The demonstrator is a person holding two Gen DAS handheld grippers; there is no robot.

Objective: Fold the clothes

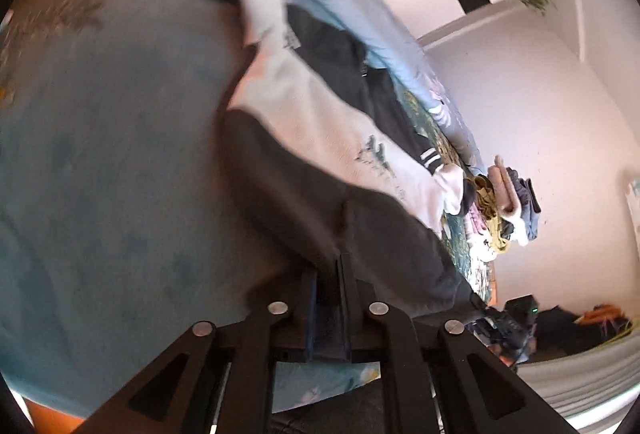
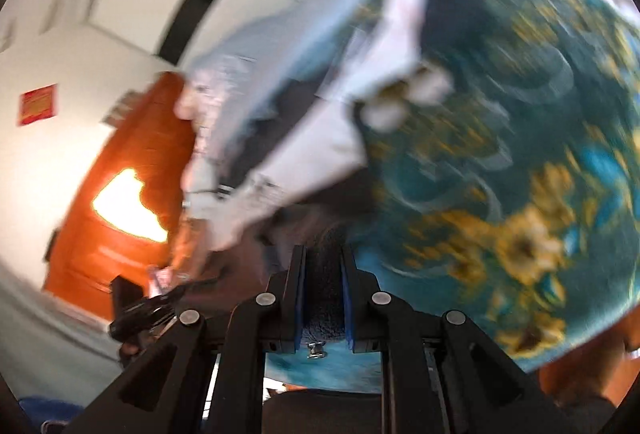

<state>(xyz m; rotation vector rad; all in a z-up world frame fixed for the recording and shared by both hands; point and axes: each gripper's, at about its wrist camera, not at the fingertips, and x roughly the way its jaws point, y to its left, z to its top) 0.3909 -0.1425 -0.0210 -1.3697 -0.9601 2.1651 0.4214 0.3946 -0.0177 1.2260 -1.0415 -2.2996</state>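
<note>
A dark grey and white jacket (image 1: 320, 137) with striped cuffs hangs stretched between my two grippers above the bed. My left gripper (image 1: 329, 266) is shut on the jacket's dark hem. My right gripper (image 2: 323, 258) is shut on the same dark fabric (image 2: 324, 274), and the jacket's white panel (image 2: 320, 149) trails away from it, blurred by motion. The other gripper shows at the lower right of the left wrist view (image 1: 508, 326) and at the lower left of the right wrist view (image 2: 140, 310).
A teal bedspread (image 1: 100, 173) with yellow flowers (image 2: 520, 153) lies under the jacket. A pile of clothes (image 1: 504, 205) sits at the far end of the bed. A pale blue quilt (image 1: 360, 5) lies along the wall. An orange door (image 2: 120, 193) stands at left.
</note>
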